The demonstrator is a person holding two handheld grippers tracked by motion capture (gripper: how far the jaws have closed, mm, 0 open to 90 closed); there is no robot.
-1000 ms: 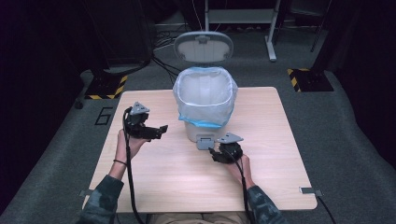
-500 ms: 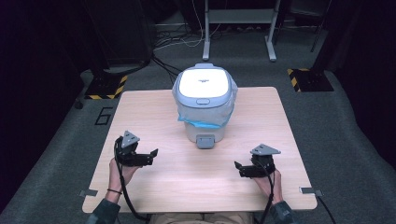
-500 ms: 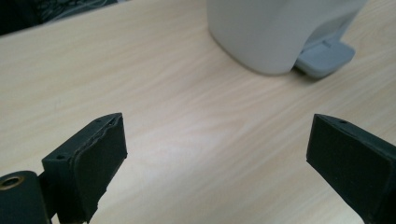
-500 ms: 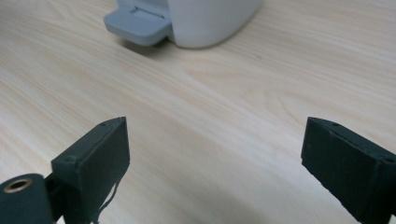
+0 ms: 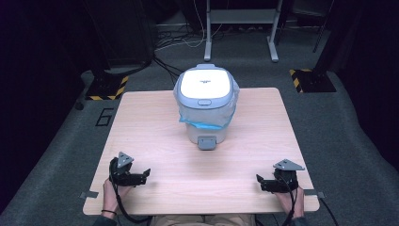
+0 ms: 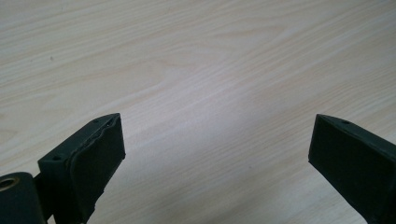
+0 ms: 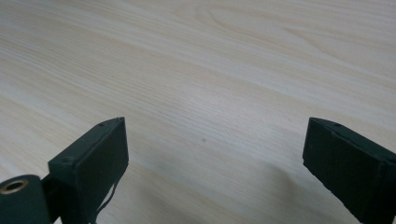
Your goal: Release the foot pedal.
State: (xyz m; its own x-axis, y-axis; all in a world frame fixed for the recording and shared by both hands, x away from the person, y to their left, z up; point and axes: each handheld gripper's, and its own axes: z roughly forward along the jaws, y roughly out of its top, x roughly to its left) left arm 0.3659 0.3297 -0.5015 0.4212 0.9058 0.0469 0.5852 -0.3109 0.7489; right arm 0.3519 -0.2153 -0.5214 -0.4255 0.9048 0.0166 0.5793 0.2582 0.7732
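Bin [image 5: 207, 110] mid-table [image 5: 155, 117] (lid shut), w/ both tongs well apart from it.

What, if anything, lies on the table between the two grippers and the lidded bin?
Nothing visible. Bare table separates the left gripper and right gripper from the bin; both stand open over plain wood.

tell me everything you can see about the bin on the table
The bin is a small pale grey pedal bin that looks like plastic, standing upright toward the far middle of the table. Its white lid is shut, with a small grey button at the front edge. A clear liner with a blue hem is folded out over the rim and hangs down the sides. A grey pedal sticks out at the base, facing the person. Nothing touches the bin but the table.
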